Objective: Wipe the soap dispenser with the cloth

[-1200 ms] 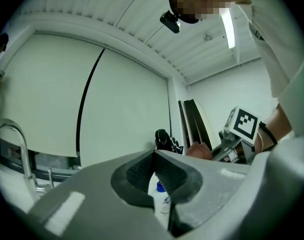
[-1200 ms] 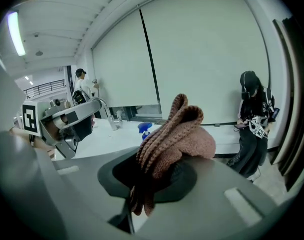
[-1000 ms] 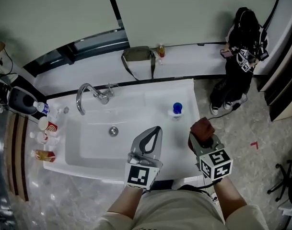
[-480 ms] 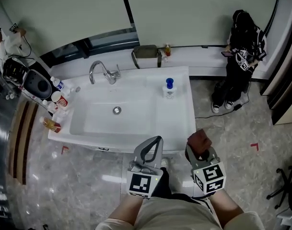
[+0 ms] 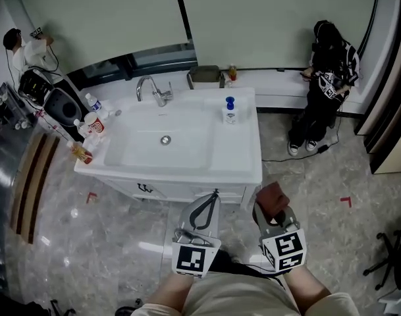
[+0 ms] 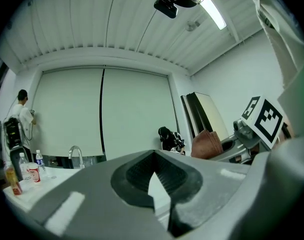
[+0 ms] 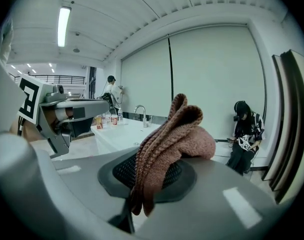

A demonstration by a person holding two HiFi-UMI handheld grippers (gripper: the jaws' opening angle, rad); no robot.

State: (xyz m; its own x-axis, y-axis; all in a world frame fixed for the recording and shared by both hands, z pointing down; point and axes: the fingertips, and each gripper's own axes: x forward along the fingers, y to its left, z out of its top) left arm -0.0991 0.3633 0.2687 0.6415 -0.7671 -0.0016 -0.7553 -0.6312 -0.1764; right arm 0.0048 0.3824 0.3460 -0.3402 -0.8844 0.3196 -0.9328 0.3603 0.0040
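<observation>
R gripper [image 5: 274, 206] had its jaws pinching the brown knit cloth [image 7: 166, 144], with the bunch poking past the tips, prob. so fabric meets the bottle first. L gripper [image 5: 214, 197] had its jaws pressed together on nothing, likely kept free to steady. The soap dispenser [image 5: 230, 110] stood upright on the bench [image 5: 246, 163], just right of the sink basin [image 5: 162, 147]. Both grippers were well apart from the basin, on its near side.

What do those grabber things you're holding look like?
The left grey hand-held gripper and right grey hand-held gripper match. Each has two curved jaws with black textured pads and a white cube with black square markers by the hand. The person wears beige clothing, with no sleeves over the forearms.
</observation>
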